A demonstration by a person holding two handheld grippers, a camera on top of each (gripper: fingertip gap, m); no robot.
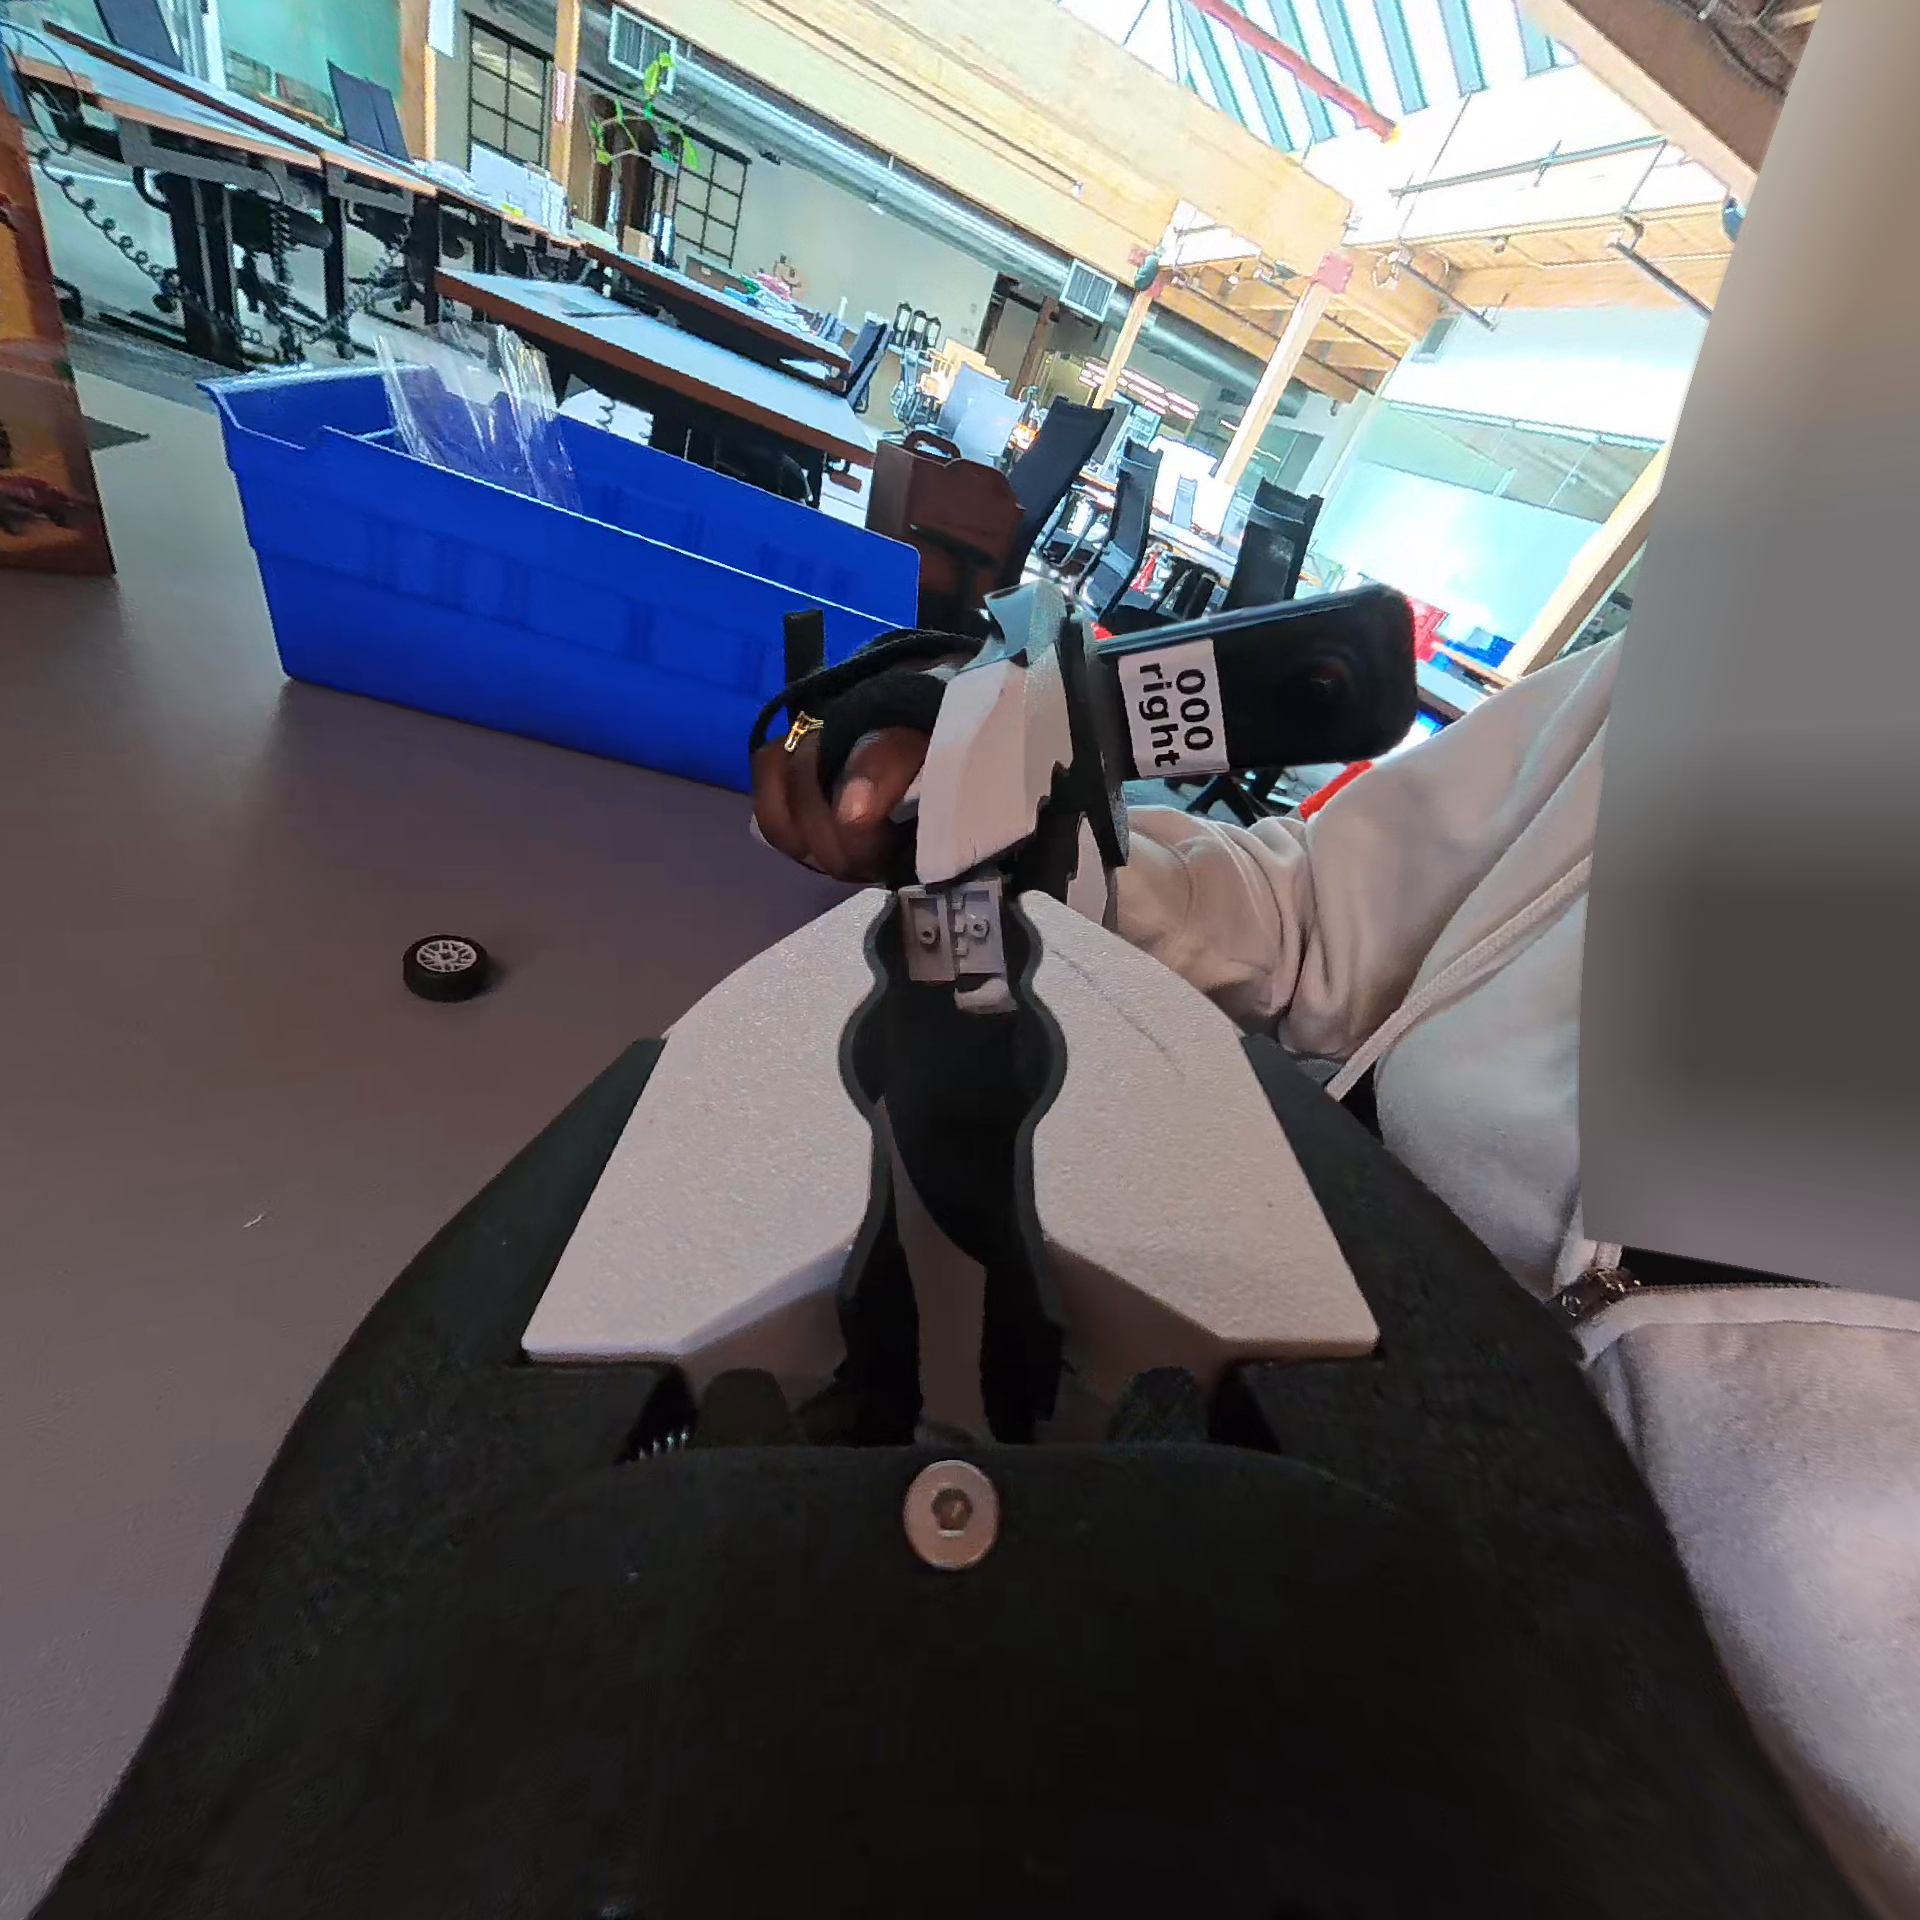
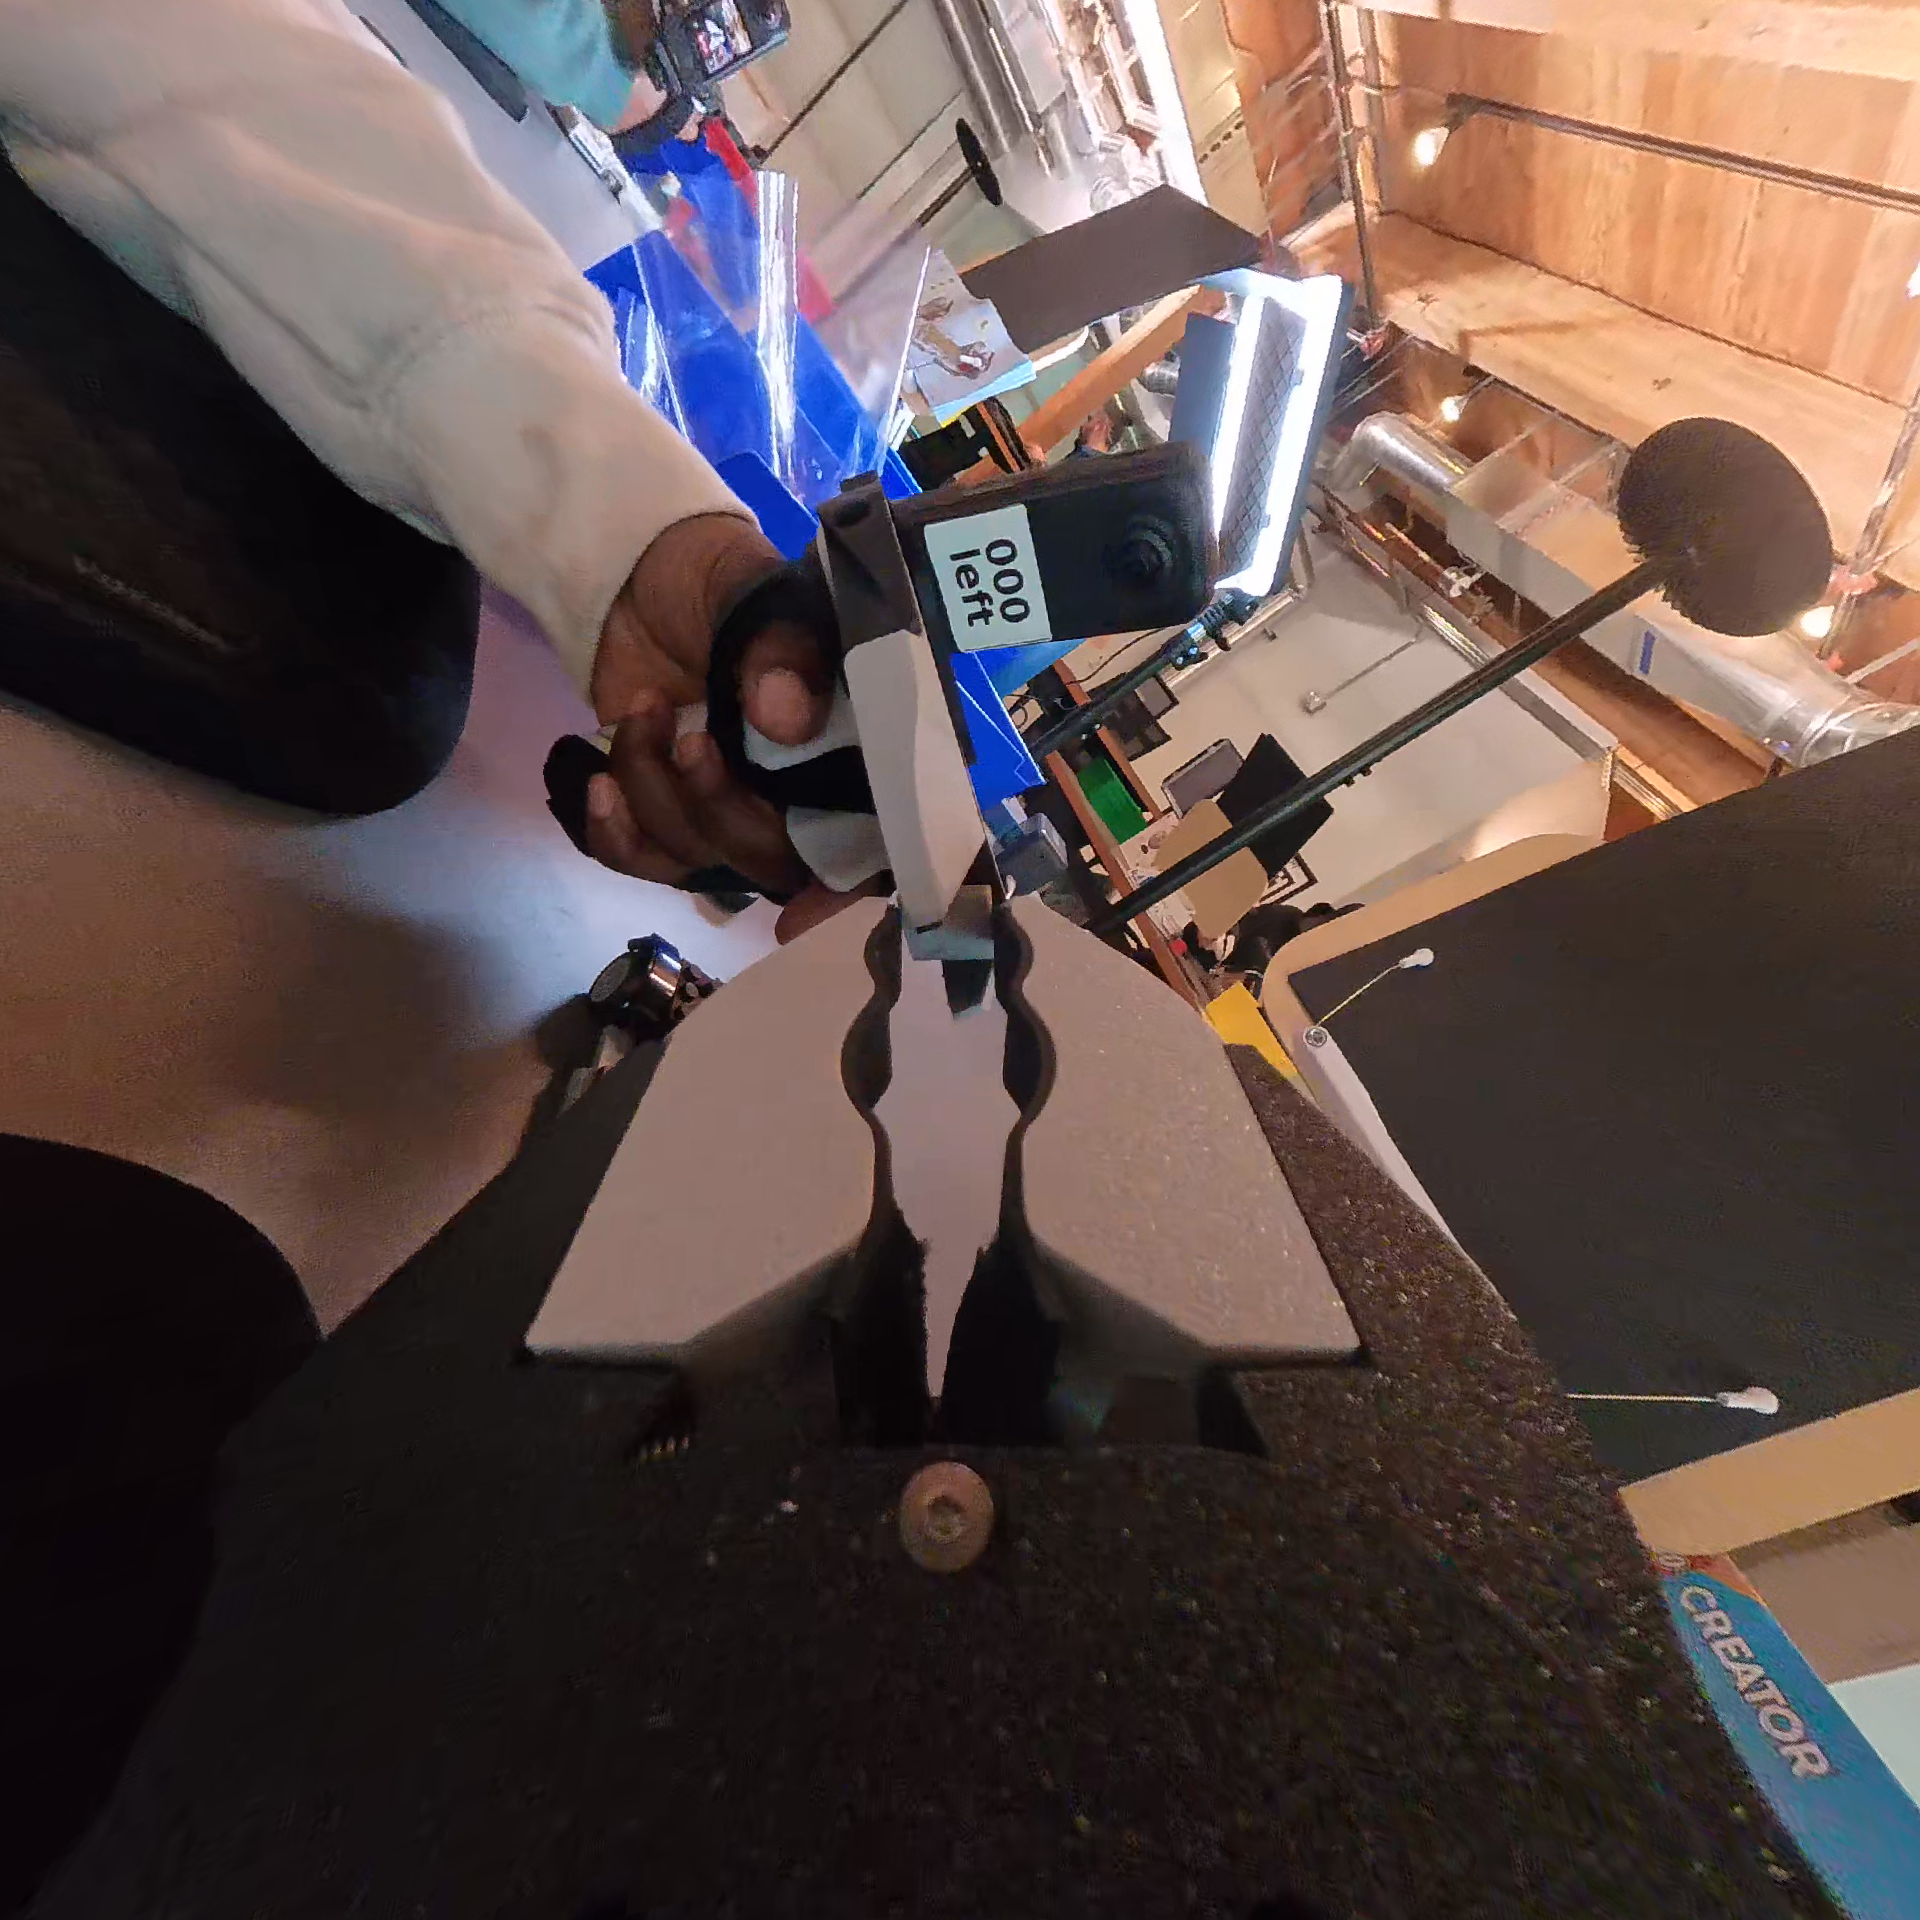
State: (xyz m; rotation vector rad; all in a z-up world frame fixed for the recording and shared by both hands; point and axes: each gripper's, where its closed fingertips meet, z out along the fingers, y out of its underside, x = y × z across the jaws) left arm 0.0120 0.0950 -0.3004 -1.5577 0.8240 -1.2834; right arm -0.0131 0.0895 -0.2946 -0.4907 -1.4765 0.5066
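A small grey brick assembly (image 1: 951, 935) sits between the tips of my left gripper (image 1: 948, 914), whose pads close against its two sides, above the grey table (image 1: 312, 1091). My right gripper (image 1: 961, 883) comes down from above in the left wrist view and grips the same piece at its top. In the right wrist view my right gripper (image 2: 948, 935) is shut on the grey assembly (image 2: 961, 930), and the left gripper (image 2: 961, 904) reaches in from above with its fingers on the piece too. A hand holds each gripper.
A small black wheel with a grey hub (image 1: 447, 966) lies on the table to the left. A blue bin (image 1: 540, 582) with clear plastic bags stands behind it. A printed box (image 1: 42, 416) stands at the far left. A pale sleeve (image 1: 1351, 935) fills the right.
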